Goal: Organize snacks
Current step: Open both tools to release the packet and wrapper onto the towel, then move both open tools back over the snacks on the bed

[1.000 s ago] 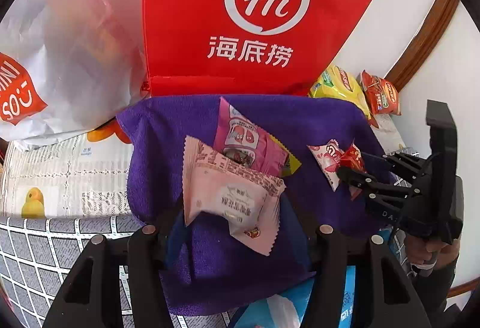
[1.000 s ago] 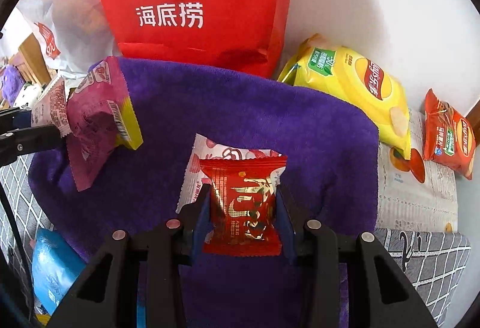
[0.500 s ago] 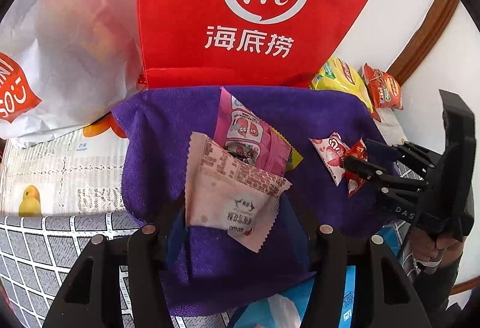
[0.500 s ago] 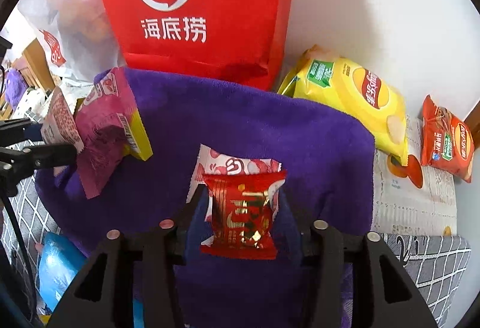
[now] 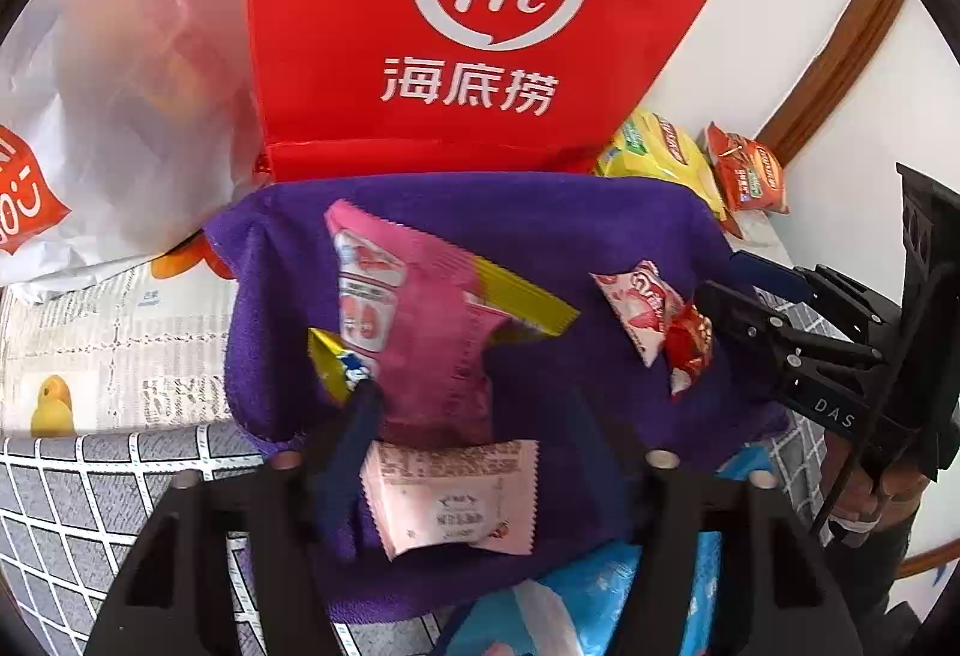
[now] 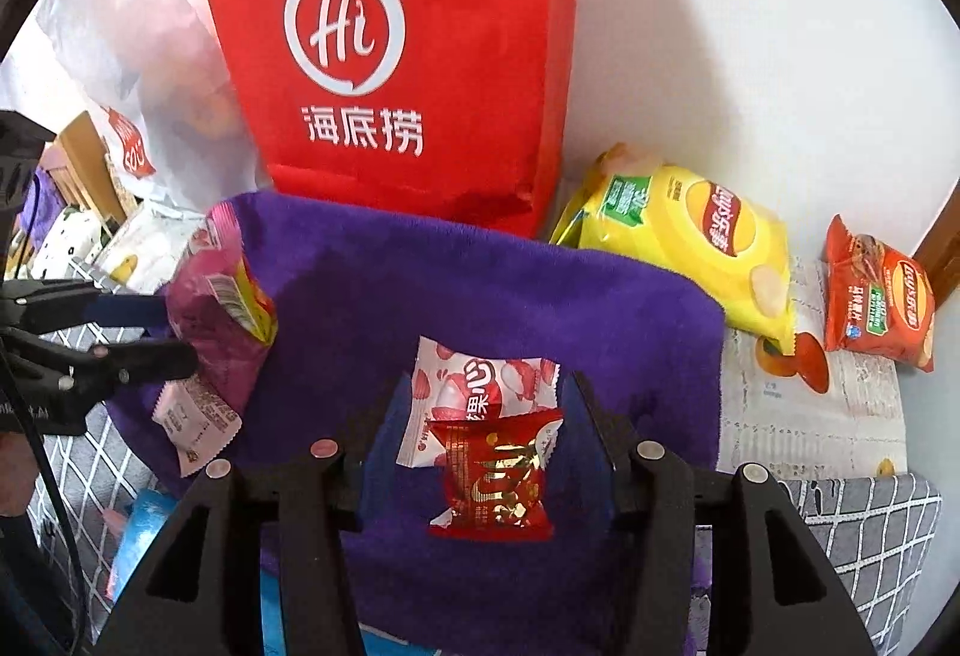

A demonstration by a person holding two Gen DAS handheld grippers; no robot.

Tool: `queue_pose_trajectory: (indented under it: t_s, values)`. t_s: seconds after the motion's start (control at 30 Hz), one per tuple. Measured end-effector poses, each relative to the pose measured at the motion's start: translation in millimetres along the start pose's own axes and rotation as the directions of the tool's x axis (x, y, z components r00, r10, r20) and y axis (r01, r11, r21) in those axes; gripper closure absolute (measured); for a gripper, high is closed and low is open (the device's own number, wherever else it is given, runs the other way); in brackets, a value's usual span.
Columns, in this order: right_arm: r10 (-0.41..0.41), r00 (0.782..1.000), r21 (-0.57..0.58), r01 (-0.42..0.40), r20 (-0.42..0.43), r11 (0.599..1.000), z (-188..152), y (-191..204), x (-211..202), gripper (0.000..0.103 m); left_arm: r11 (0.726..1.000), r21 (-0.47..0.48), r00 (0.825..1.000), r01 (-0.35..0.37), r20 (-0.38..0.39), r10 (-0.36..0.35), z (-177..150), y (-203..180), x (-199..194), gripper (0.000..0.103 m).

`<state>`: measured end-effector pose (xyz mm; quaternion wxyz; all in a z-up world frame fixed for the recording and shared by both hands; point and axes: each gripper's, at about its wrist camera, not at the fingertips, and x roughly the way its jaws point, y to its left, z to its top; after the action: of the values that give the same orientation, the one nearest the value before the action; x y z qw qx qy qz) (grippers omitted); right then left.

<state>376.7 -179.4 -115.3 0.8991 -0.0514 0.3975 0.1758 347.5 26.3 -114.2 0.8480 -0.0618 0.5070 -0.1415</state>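
Note:
A purple towel (image 5: 600, 218) (image 6: 480, 284) holds the snacks. My left gripper (image 5: 474, 434) (image 6: 174, 332) hovers over its near edge with its jaws opening. A pale pink packet (image 5: 450, 494) (image 6: 192, 416) lies loose between them, with a gap to the right pad. Just beyond lies a pink packet (image 5: 420, 308) (image 6: 210, 320) on yellow ones (image 5: 522, 296). My right gripper (image 6: 489, 410) (image 5: 720, 278) stands open around a red candy packet (image 6: 492, 470) (image 5: 690, 350), its pads clear of it. The candy overlaps a white strawberry packet (image 6: 480, 386) (image 5: 636, 302).
A red paper bag (image 5: 480, 26) (image 6: 390, 56) stands behind the towel, with a white plastic bag (image 5: 108, 86) to its left. A yellow chips bag (image 6: 690, 236) and an orange one (image 6: 876, 296) lie at the right by the wall. A light blue pack (image 5: 600, 596) sits under the towel's near edge.
The left jaws have widened and the pale pink packet has slipped down out of their grip. The right jaws have opened off the red candy and that gripper has risen a little.

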Motion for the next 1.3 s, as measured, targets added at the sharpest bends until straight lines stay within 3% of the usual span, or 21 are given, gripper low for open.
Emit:
queue_pose_trajectory:
  t_s: [0.17, 0.43, 0.67, 0.97, 1.07, 1.3]
  values:
    - [-0.037, 0.999, 0.059, 0.035, 0.036, 0.998, -2.7, -6.5, -22.9, 0.051, 1.0, 0.013, 1.0, -0.012, 0.012, 0.012, -0.4, -8.6, -10.8, 0.031]
    - [-0.15, 0.986, 0.143, 0.138, 0.078, 0.98, -16.9, -11.5, -74.4, 0.032, 0.994, 0.081, 0.995, -0.073, 0.074, 0.067, -6.8, -33.4, -39.0, 0.03]
    - [-0.124, 0.987, 0.242, 0.096, 0.103, 0.966, -40.7, -16.3, -119.3, 0.018, 0.99, 0.114, 0.99, -0.088, 0.117, 0.075, -13.9, -55.8, -61.3, 0.03]
    - [-0.193, 0.981, 0.356, 0.177, 0.01, 0.918, -81.7, -21.2, -153.5, 0.017, 0.993, 0.116, 0.981, -0.023, 0.192, 0.001, -24.8, -73.3, -105.0, 0.03]
    - [-0.203, 0.979, 0.352, 0.179, 0.034, 0.919, -97.5, -16.5, -167.2, 0.017, 0.99, 0.138, 0.975, -0.008, 0.219, -0.023, -35.2, -80.2, -119.1, 0.03]
    - [-0.23, 0.969, 0.323, 0.19, 0.09, 0.927, -126.4, 3.8, -183.4, 0.017, 0.987, 0.158, 0.982, -0.007, 0.186, -0.023, -63.3, -81.2, -130.3, 0.03]
